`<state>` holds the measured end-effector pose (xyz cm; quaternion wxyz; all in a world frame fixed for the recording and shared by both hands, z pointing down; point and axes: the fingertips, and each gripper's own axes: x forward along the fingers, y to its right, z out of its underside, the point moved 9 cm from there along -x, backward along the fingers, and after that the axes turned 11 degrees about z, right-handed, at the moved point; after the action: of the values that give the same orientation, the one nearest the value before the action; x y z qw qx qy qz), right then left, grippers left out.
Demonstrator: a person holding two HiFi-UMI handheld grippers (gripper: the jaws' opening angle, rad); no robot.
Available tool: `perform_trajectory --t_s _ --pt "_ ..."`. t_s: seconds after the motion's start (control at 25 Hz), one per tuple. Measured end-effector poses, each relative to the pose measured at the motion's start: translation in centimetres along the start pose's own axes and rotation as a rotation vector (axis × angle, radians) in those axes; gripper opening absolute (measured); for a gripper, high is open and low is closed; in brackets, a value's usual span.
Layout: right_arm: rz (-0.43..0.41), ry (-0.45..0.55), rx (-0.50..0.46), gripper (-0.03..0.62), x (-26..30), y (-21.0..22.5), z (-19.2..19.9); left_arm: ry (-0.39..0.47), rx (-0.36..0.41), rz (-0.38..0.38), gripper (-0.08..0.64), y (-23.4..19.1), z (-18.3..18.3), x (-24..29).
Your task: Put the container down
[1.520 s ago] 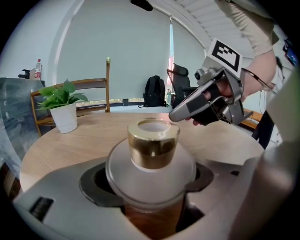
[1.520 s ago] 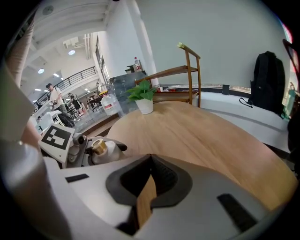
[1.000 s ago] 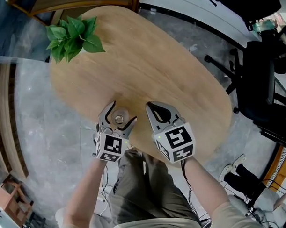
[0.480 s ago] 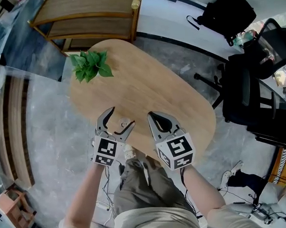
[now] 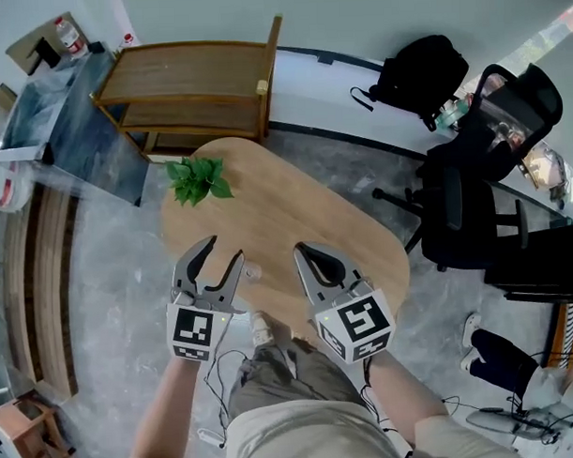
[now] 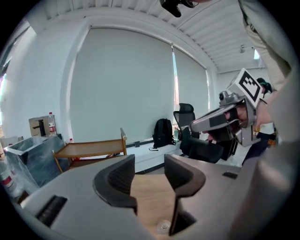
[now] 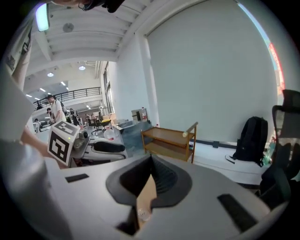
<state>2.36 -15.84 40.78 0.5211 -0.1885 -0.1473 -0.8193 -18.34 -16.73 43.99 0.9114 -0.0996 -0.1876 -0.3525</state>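
Container set down, both grippers clear above it

The wooden surface (image 5: 296, 223) carries it near the person's edge. Best to draw off straight up, with no sideways brush. The left gripper (image 5: 224, 249) has its fingers half spread; they have just been closing on nothing. The right gripper (image 5: 301, 248) has its fingers pressed together, empty. The small clear container (image 5: 251, 270) seems upright, mouth up, long axis vertical.

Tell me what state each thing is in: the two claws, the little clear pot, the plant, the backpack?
left gripper: jaws apart, have just been closing, nothing between them.
right gripper: jaws together, empty.
container: resting on the table, free of both grippers.
plant: standing at the table's far end.
backpack: on the floor by the wall.
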Motion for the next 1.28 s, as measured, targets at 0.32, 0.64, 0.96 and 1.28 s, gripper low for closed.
perform_trajectory --t_s 0.32,0.64,0.96,1.28 --pt "-0.026 0.180 -0.069 -0.003 -8.0 -1.9 -9.5 0.073 0.114 -0.006 0.131 2.8 -9.1 -6.5" --pt "-0.021 0.274 -0.104 -0.003 -14.8 -2.5 -13.1 0.193 0.003 -0.014 0.077 5.1 -13.5 -11.4" --pt "-0.054 0.269 -0.149 -0.003 -18.3 -4.0 -13.3 0.216 0.102 -0.074 0.025 8.4 -15.7 -16.1" --pt "-0.091 0.256 -0.157 -0.005 -20.0 -4.2 -13.1 0.191 0.102 -0.070 0.017 11.1 -15.5 -16.5"
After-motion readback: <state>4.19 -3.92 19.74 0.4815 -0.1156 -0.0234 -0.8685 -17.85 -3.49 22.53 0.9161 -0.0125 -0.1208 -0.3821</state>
